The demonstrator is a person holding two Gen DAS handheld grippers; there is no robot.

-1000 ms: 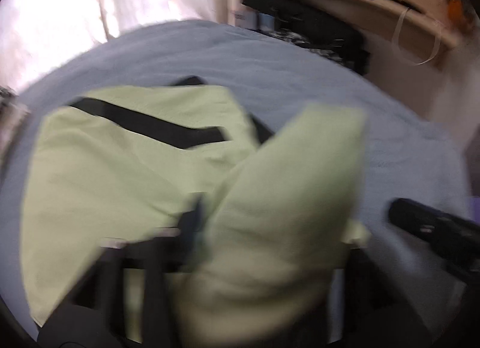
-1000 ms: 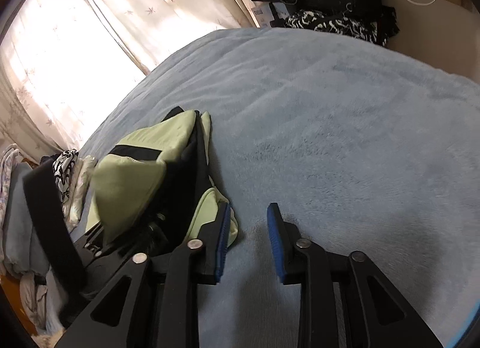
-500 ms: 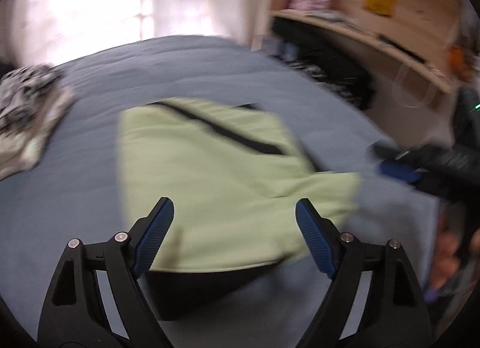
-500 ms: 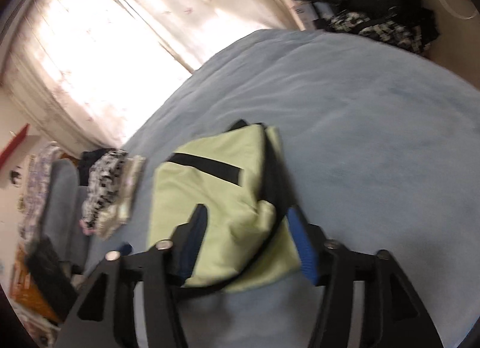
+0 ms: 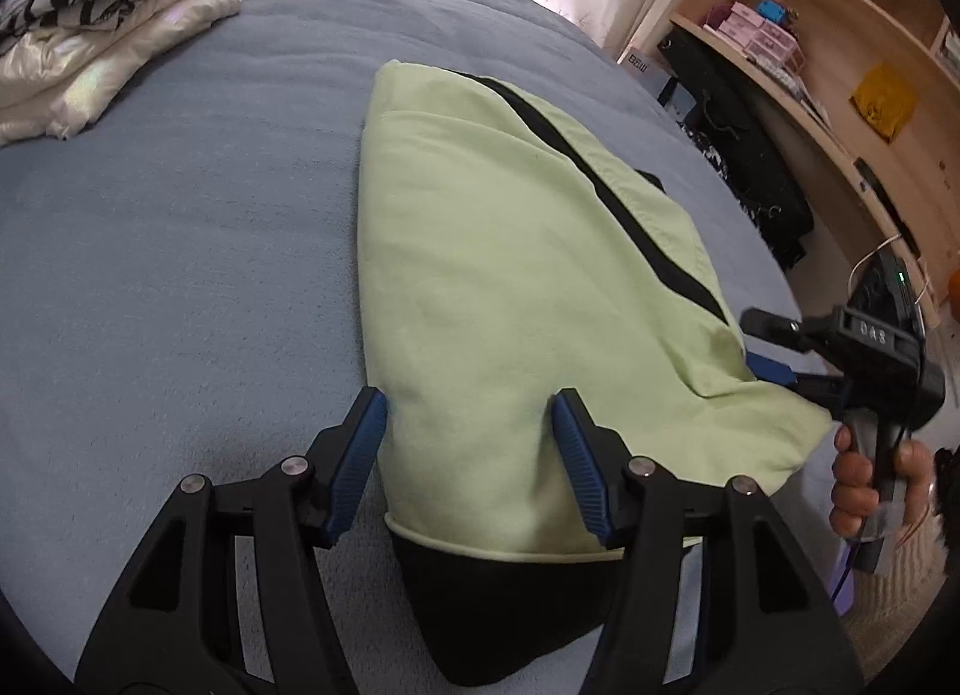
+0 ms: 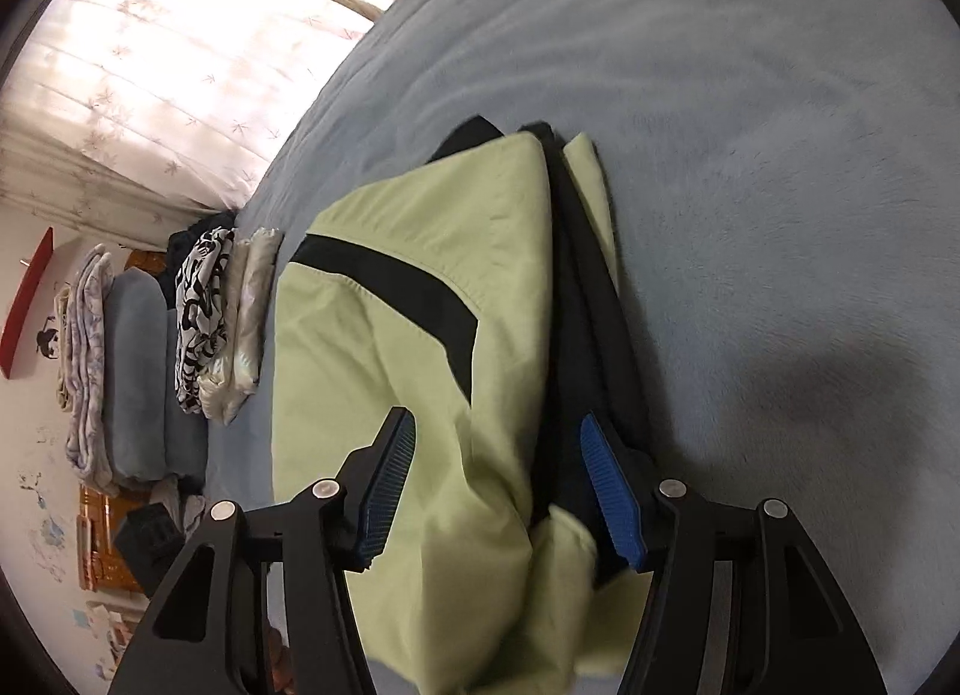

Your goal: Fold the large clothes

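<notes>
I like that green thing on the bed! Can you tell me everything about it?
The light green garment is a soft cloth piece with a black stripe and black parts underneath. It lies folded flat on the blue blanket. The left tool and right tool each straddle an edge of it, jaws open.

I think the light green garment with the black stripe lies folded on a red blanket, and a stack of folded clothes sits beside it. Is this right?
Not quite: the blanket is blue-grey, not red, as the left wrist view shows. The rest holds: the light green garment lies folded on it, with the stack of folded clothes beside.
</notes>
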